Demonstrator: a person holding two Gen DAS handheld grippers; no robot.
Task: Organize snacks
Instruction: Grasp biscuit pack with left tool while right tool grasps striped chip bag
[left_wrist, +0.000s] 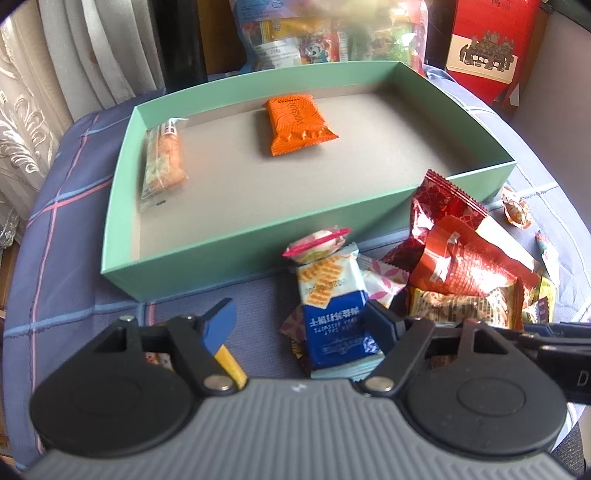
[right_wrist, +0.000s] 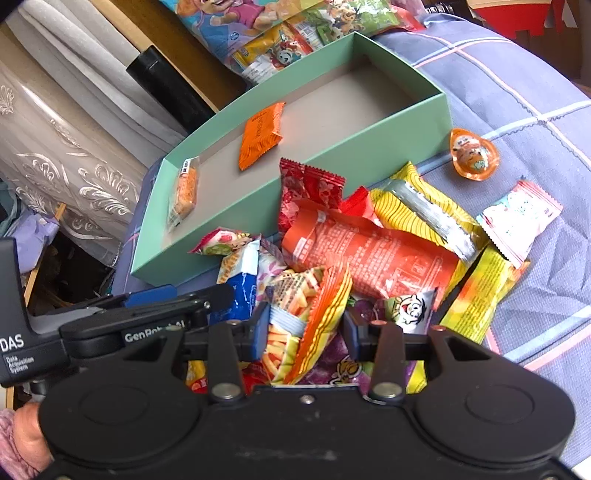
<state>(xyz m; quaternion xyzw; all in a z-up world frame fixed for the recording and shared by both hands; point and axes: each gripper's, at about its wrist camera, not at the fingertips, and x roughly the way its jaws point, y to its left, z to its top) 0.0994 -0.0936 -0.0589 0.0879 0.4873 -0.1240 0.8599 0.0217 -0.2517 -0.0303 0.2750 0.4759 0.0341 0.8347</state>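
Green box (left_wrist: 258, 243) floor mostly bare right of the orange packet (left_wrist: 297, 123), cracker pack (left_wrist: 164, 158) along its left wall, snack heap (right_wrist: 369, 251) crowding the near wall, cloth bare at left

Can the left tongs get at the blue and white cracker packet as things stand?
Probably yes: the blue and white cracker packet already sits between the open left tongs, on top of the pile, one finger close beside it, nothing covering it.

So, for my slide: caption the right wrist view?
Right hand-held gripper shut on a yellow snack packet beside the green box.
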